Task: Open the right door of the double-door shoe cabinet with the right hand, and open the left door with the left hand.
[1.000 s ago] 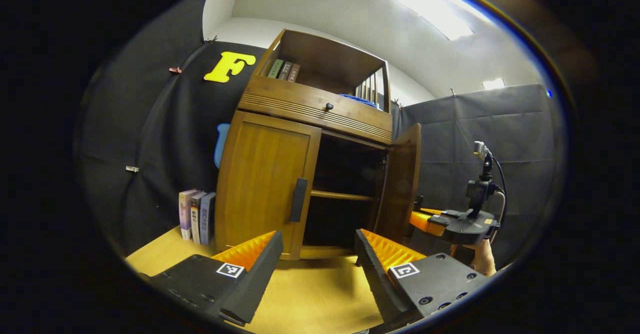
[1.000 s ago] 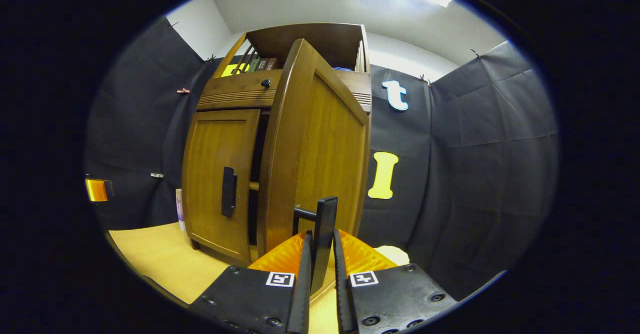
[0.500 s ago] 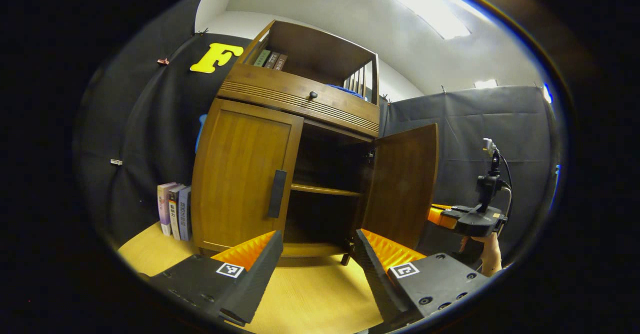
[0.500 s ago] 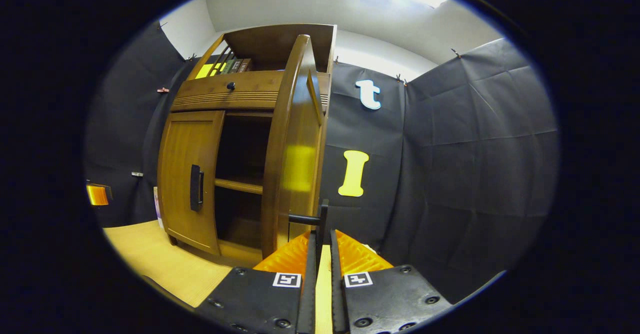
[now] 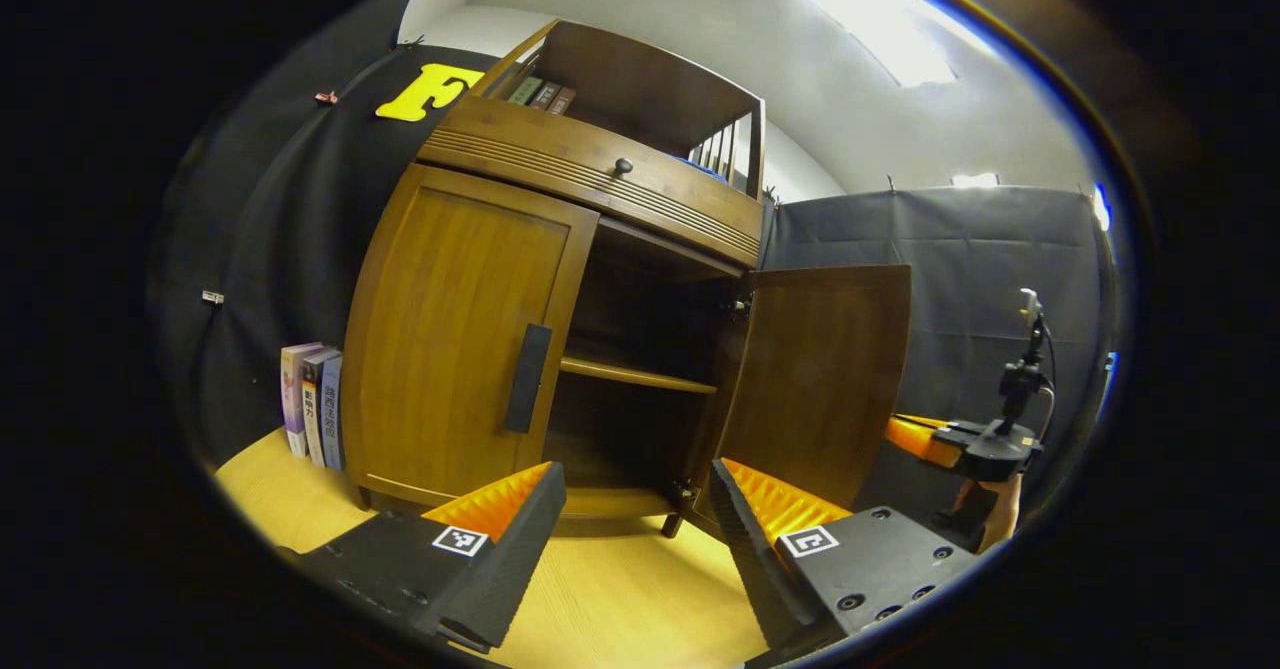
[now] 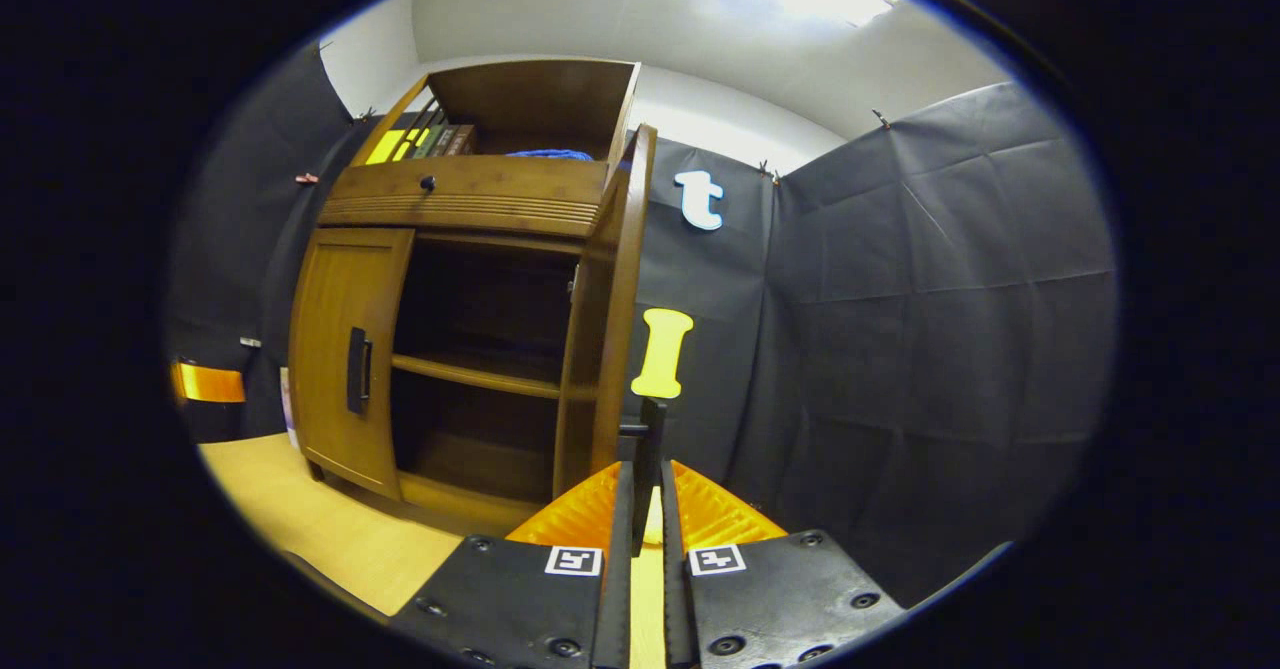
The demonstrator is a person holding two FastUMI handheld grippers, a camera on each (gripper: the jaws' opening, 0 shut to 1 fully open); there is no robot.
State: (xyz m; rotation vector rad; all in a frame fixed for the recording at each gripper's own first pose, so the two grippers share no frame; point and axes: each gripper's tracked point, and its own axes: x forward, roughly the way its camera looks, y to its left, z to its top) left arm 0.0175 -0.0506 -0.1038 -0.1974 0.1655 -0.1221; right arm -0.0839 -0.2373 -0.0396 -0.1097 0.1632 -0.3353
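The booth has black cloth walls [image 6: 900, 279] and a white ceiling with bright lamps, and a floor [image 5: 620, 599] of pale yellow wood. On this floor, against the back cloth, stands the wooden shoe cabinet [image 5: 590, 189], with an open shelf on top that holds some books and something blue, and a drawer with a small dark knob [image 5: 623, 165] under it. The right door [image 5: 815, 379] is swung wide open and dark shelves are visible inside; the left door [image 5: 455, 339] is closed, its black handle [image 5: 527, 379] untouched. A few books [image 5: 312, 404] stand on the floor at the cabinet's left side. In the left gripper view, the left gripper [image 5: 635, 509] is spread apart and holds nothing, low in front of the cabinet, and the right gripper [image 5: 945, 439] appears far at the right in a hand. In the right gripper view, the right gripper [image 6: 645, 519] is clenched on the right door's black handle [image 6: 650, 439], with the door seen edge-on.
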